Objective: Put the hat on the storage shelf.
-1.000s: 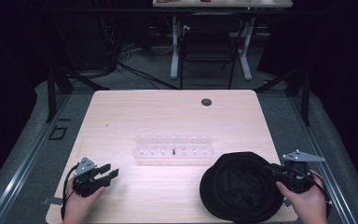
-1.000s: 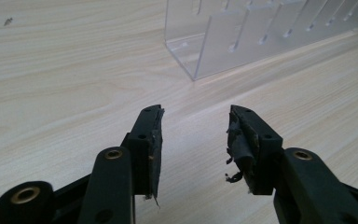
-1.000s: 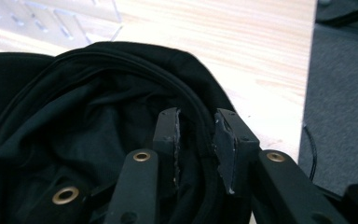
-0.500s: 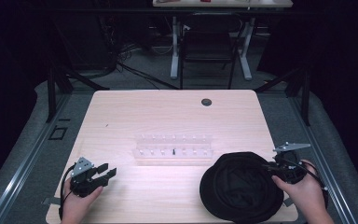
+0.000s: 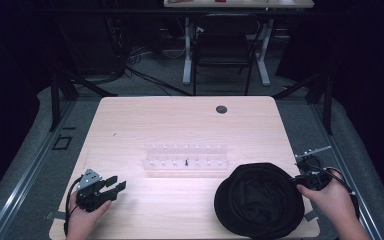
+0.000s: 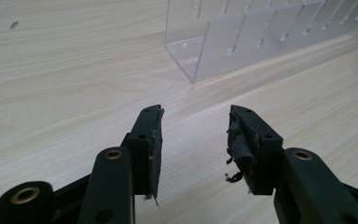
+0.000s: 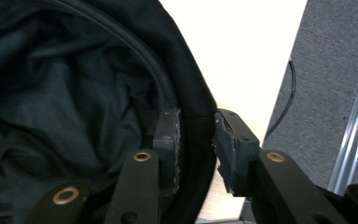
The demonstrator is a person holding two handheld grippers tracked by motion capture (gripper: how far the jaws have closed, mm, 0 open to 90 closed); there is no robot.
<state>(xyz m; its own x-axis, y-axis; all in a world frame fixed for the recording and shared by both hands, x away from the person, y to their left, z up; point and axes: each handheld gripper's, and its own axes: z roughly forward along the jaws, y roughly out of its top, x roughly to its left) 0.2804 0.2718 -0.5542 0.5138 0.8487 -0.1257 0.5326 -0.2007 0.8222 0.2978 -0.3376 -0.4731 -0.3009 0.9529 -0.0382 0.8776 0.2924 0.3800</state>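
A round black fabric bag with a stiff rim lies open at the table's front right. My right gripper is at its right edge. In the right gripper view the rim runs between the two jaws and fills the narrow gap, one pad inside the bag and one outside; the gripper is shut on the rim. My left gripper rests near the front left corner, open, with nothing between its fingers.
A clear plastic slotted rack stands in the middle of the wooden table, with a small dark item in one slot; its end shows ahead of the left gripper. A dark round hole sits near the far edge.
My right gripper has moved a little away from the front edge, along the bag's right rim. The left gripper has stayed where it was, open.
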